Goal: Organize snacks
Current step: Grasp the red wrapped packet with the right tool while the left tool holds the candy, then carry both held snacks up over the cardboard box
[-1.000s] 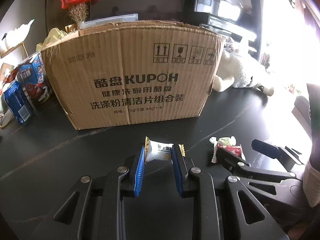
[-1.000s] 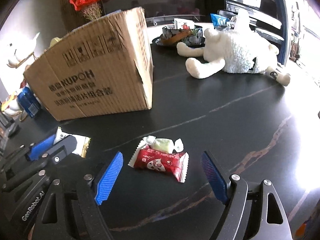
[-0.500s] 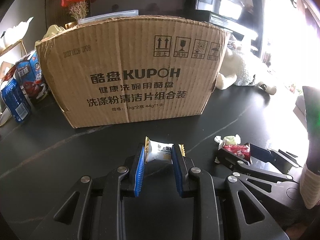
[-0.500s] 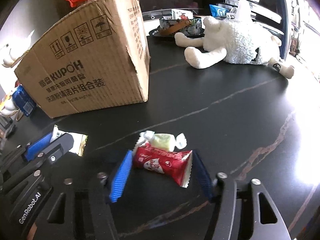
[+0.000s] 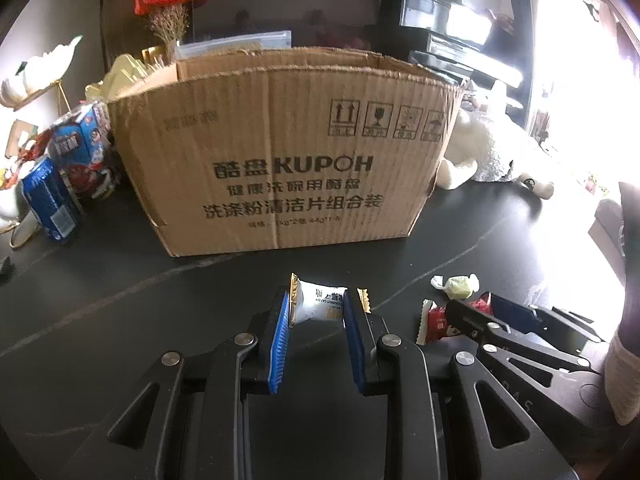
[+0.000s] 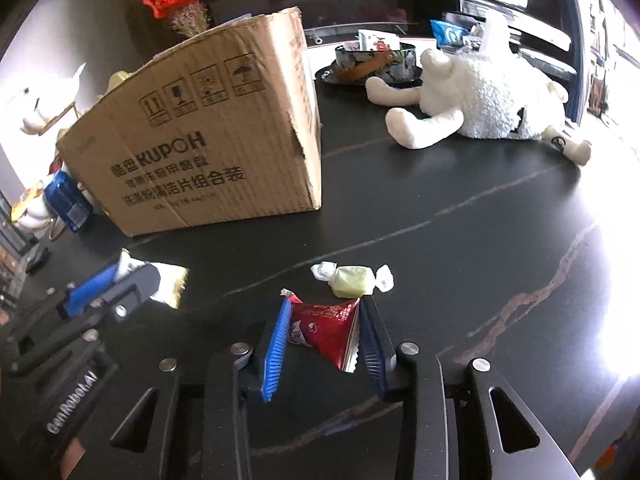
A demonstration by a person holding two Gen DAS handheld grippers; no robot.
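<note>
My left gripper [image 5: 316, 308] is shut on a white snack packet with gold ends [image 5: 320, 304], held just above the black table in front of the open cardboard box [image 5: 280, 160]. My right gripper [image 6: 324, 328] is shut on a red snack packet [image 6: 324, 328], crumpled between the blue pads. A green wrapped candy [image 6: 352, 280] lies on the table just beyond the right gripper. In the left wrist view the right gripper [image 5: 480, 312] sits at the lower right with the red packet [image 5: 436, 320] and the candy [image 5: 456, 284]. In the right wrist view the left gripper [image 6: 120, 280] and its packet [image 6: 168, 284] are at the left.
Blue snack boxes [image 5: 68, 168] stand left of the cardboard box. A white plush toy [image 6: 480, 100] lies on the table at the right, with a patterned bowl [image 6: 376, 60] behind it. The black table [image 6: 440, 200] spreads between the box and the plush.
My right gripper moved onto the red packet and closed on it, squeezing it. My left gripper kept hold of the white packet and rose a little, so the box's open top shows.
</note>
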